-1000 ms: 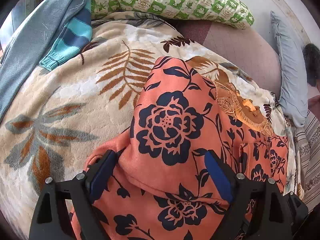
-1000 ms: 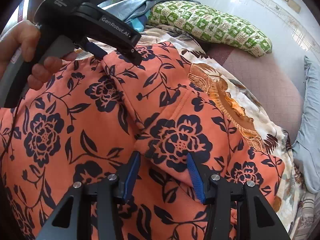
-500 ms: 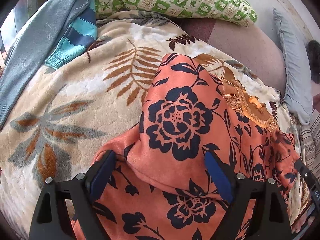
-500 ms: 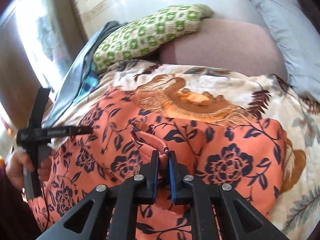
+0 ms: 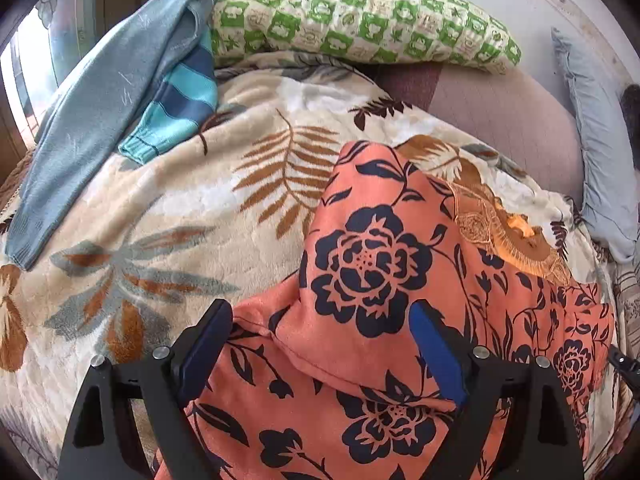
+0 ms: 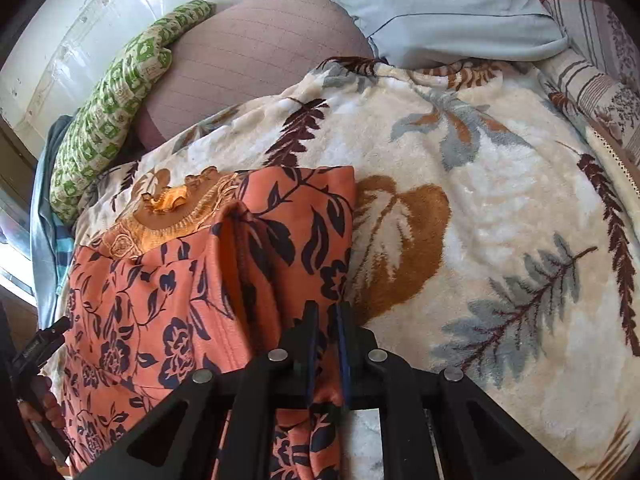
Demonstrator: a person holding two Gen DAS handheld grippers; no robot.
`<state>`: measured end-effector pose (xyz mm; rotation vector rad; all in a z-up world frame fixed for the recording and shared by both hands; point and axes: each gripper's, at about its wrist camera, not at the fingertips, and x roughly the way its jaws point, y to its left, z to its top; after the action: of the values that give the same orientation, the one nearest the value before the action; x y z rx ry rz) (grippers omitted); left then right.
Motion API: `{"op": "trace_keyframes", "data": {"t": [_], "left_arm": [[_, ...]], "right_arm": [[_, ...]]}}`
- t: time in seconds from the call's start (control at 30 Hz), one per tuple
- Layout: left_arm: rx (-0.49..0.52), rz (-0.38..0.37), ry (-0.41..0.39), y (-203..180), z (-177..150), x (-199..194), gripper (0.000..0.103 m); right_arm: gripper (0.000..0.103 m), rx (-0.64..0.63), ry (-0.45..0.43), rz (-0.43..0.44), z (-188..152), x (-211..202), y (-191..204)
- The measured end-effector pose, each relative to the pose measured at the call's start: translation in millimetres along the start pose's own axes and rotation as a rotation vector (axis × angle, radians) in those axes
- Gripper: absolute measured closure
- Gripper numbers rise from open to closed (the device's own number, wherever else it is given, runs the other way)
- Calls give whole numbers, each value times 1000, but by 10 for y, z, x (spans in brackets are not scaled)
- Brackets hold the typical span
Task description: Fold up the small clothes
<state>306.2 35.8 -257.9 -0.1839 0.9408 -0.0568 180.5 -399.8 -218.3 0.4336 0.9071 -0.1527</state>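
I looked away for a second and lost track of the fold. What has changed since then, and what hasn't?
The right gripper shut its jaws on a fold of the orange floral garment and drew it sideways, away from the left gripper, toward the garment's edge on the leaf-print blanket. The left gripper stayed put, jaws wide, straddling the cloth.

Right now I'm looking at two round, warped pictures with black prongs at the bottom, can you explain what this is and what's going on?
Each picture comes from a camera on a hand-held two-finger gripper, looking along its fingers. In the left one, the left gripper stands open around a fold of the orange garment with dark blue flowers. In the right one, the right gripper is shut on that garment's edge. It lies on a cream leaf-patterned fleece blanket, near a green checked pillow and a grey-blue knit top.
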Motion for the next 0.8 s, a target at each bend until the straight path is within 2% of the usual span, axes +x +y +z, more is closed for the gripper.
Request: {"op": "trace_keyframes", "data": {"t": [0.07,0.1,0.13,0.2,0.27,0.37,0.43,0.47,0.5,0.57,0.6,0.67,0.7,0.73,0.8], "left_arm": [[11,8,-80,-59,31,-144,13],[26,10,-122,-104,42,-214,13],[42,4,-159,-154,43,-272,13],[75,-38,-183,-262,35,-310,13],[126,-53,-136,-380,-1,-208,13],[185,-27,-35,-464,-92,52,13],[214,20,77,-441,-149,259,13],[227,24,91,-426,-178,297,13],[237,16,71,-421,-187,279,13],[241,11,79,-422,-179,264,13],[237,6,77,-416,-173,255,13],[211,-9,70,-381,-171,225,13],[198,-18,58,-369,-163,190,13],[190,-27,41,-364,-153,140,13],[191,-44,-3,-382,-132,33,13]], "right_arm": [[93,-30,-150,50,37,-266,153],[92,-45,-204,100,40,-368,236],[92,-69,-223,144,42,-410,333],[92,-108,-191,192,41,-309,545],[92,-144,-95,199,12,-49,766],[92,-176,-2,91,-74,314,919],[92,-106,48,-3,-68,520,741],[92,-56,69,-61,-53,604,580],[96,-8,78,-101,-44,655,404],[100,109,88,8,-22,642,130],[100,137,95,24,-17,614,89],[100,114,76,-1,-18,517,135],[98,99,41,-12,-12,442,176],[92,80,-2,-13,3,354,221],[92,56,-90,39,39,173,273]]}}
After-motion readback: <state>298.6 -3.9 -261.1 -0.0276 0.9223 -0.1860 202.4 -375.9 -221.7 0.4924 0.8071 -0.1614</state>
